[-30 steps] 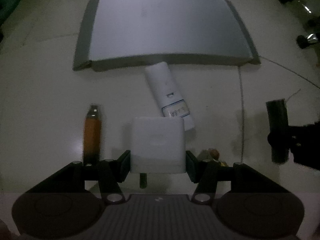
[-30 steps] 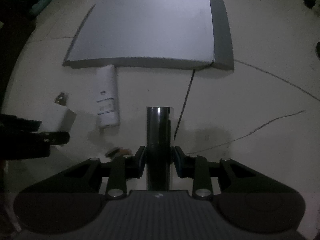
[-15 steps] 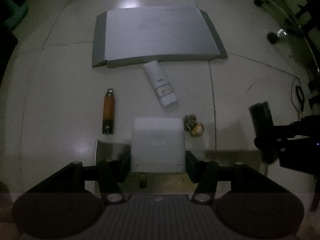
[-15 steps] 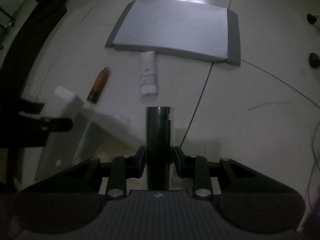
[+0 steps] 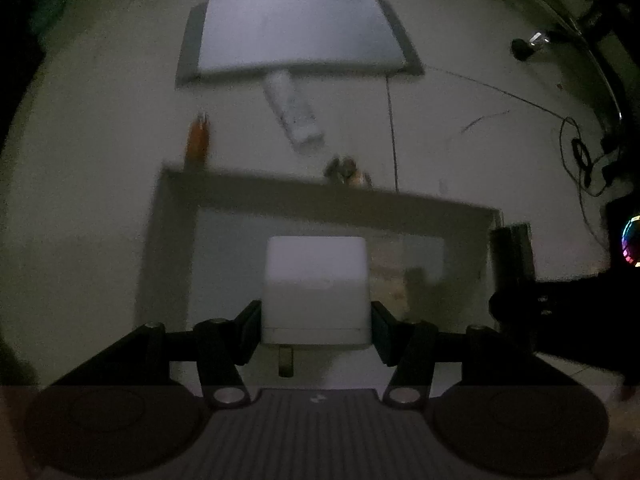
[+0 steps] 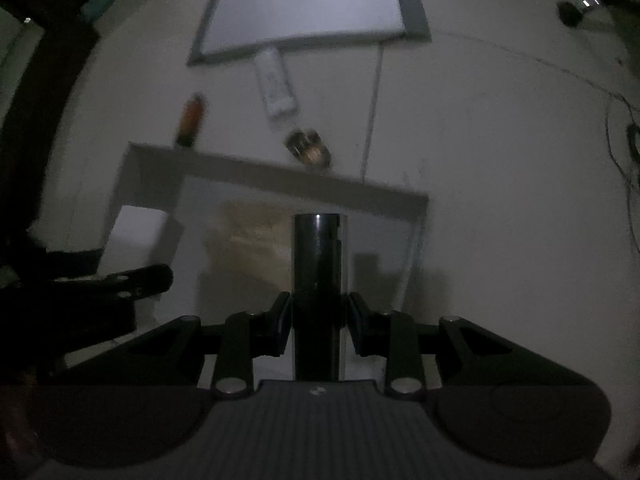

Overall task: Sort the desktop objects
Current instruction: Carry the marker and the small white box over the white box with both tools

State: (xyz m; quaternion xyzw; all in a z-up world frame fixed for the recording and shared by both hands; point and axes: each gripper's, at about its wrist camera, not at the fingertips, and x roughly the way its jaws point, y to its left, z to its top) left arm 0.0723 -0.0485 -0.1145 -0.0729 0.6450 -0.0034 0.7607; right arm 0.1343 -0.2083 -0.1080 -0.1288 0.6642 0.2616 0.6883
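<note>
Box (image 6: 280, 184), open-topped, lies directly below both tools; the left tool (image 5: 316, 320) clamps a white cube (image 5: 315, 284) over its left half, the right tool (image 6: 318, 320) clamps a dark cylinder (image 6: 318, 256), long axis pointing forward, over its right half

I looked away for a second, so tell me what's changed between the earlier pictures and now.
Both grippers have pulled back and up, bringing a pale open storage box into view beneath them. The left gripper still clamps the white square charger block; the right gripper still clamps the dark metal cylinder. The orange pen, white remote, small trinket and grey pad lie unmoved.
</note>
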